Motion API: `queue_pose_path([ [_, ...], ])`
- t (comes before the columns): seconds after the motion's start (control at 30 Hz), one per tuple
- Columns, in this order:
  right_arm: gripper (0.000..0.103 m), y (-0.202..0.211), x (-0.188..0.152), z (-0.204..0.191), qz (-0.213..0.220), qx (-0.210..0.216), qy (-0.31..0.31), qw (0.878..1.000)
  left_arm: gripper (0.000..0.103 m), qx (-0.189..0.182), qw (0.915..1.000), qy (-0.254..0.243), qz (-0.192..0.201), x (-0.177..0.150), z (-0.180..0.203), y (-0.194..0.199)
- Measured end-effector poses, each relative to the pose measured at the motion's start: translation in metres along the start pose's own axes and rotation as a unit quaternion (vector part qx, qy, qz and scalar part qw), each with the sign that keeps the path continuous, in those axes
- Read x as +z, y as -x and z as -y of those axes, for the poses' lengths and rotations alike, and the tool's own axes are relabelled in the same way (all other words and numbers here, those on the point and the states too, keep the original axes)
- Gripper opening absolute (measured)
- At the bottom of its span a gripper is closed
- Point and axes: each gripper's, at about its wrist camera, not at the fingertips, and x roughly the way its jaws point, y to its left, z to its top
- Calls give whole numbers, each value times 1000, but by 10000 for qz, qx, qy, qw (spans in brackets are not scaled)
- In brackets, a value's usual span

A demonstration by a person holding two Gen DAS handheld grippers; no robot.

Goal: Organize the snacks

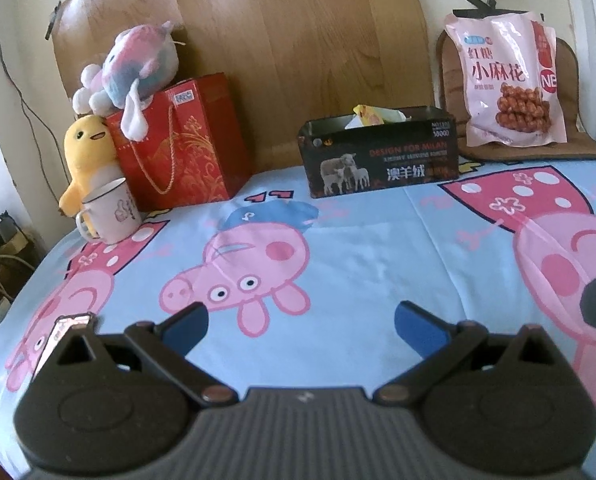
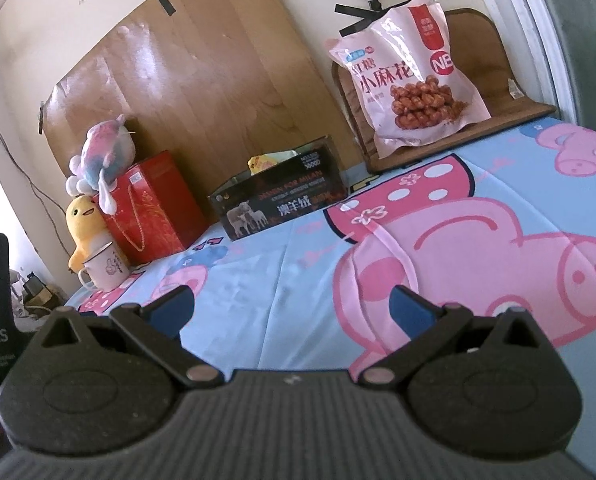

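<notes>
Toys crowd the far left: a yellow plush duck (image 1: 85,151) behind a white enamel mug (image 1: 110,211), then a red paper gift bag (image 1: 186,142) topped by a pastel stuffed animal (image 1: 136,68). Moving across, the black open-topped cardboard box (image 1: 382,156) sits mid-back on the cartoon-pig bedsheet (image 1: 358,248), a yellow wrapper poking out. Far right, the large pink snack bag (image 1: 512,80) stands propped upright against a brown seat cushion (image 1: 450,68), long axis vertical. Left gripper (image 1: 300,326) hangs empty, blue fingers (image 1: 184,326) spread wide, aimed at the box. Right gripper (image 2: 290,312) is likewise splayed and empty, and the bag lies ahead and up-right of it, so the right hand looks nearer.
</notes>
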Motion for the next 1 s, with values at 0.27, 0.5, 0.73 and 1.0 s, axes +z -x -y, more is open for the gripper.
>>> queue_pose_path([
  [0.27,103,-3,1,4,34,-96,-21,9999,103,-178,9997,-15,-176,1,5,-9],
  [0.5,103,-8,1,9,14,-166,-65,9998,103,-316,9991,-62,-268,2,13,-15],
  [0.73,103,-10,1,13,-3,-203,-114,9997,103,-335,9989,-62,-308,4,15,-19],
  [1.0,103,-12,1,15,-30,-216,-144,9997,103,-306,9990,-100,-312,4,17,-22],
])
